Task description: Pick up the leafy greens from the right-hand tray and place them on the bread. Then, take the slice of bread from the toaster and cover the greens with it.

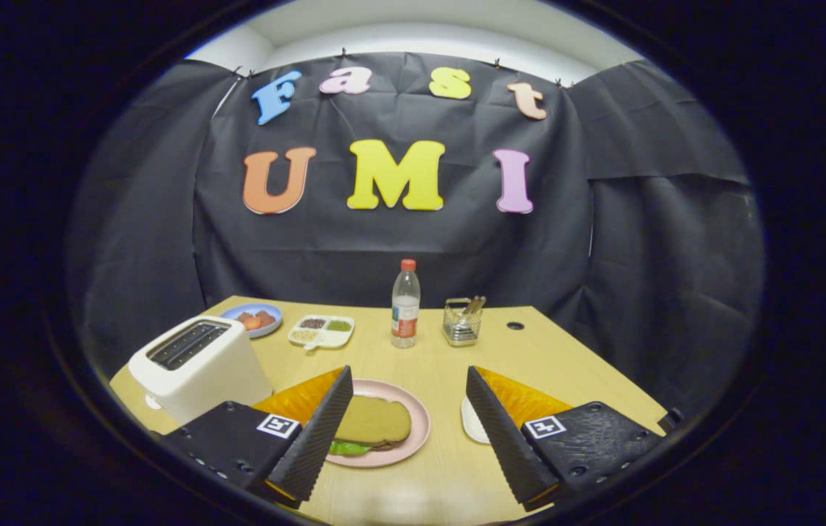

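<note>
I see the fingers (407, 431) wide apart and holding nothing; between them the top bread slice (372, 421) covers the greens (348, 448) on the plate (417, 435).

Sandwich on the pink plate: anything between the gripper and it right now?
Nothing visible. The gripper is open, and the sandwich lies on the pink plate just ahead, beside one finger. The toaster stands off to the side.

The counter (449, 365) looks like pale, matt wood laminate. The toaster (197, 369) has smooth, faintly glossy plastic. Clear plastic forms the bottle (405, 307); the basket (462, 321) is shiny wire metal. The open jaws carry ribbed, rough faces.
</note>
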The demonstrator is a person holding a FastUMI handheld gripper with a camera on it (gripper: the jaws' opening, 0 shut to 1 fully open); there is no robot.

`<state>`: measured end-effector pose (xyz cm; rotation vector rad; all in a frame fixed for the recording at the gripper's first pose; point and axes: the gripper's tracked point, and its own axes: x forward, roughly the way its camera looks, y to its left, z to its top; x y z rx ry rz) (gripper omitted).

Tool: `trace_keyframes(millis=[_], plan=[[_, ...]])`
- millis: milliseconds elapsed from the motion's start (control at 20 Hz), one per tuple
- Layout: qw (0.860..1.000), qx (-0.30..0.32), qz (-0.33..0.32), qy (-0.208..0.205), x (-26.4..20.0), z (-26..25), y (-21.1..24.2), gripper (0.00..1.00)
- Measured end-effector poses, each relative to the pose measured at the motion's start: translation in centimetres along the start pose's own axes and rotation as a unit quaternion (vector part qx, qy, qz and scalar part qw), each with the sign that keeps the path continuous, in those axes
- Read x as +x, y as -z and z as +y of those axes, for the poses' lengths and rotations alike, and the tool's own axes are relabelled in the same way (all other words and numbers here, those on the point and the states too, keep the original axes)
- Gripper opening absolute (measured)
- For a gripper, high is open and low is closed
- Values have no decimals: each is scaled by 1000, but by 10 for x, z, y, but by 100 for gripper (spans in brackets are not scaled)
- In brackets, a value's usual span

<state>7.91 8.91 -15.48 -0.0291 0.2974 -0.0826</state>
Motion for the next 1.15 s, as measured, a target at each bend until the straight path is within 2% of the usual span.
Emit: trace_keyframes(millis=[300, 500, 700, 1150], plan=[[992, -10, -128, -7, -83, 0, -48, 96], [983, 15, -177, -36, -134, 4, -58, 95], [984, 24, -170, -52, -157, 2, -49, 95], [985, 9, -167, -42, -172, -1, -46, 95]])
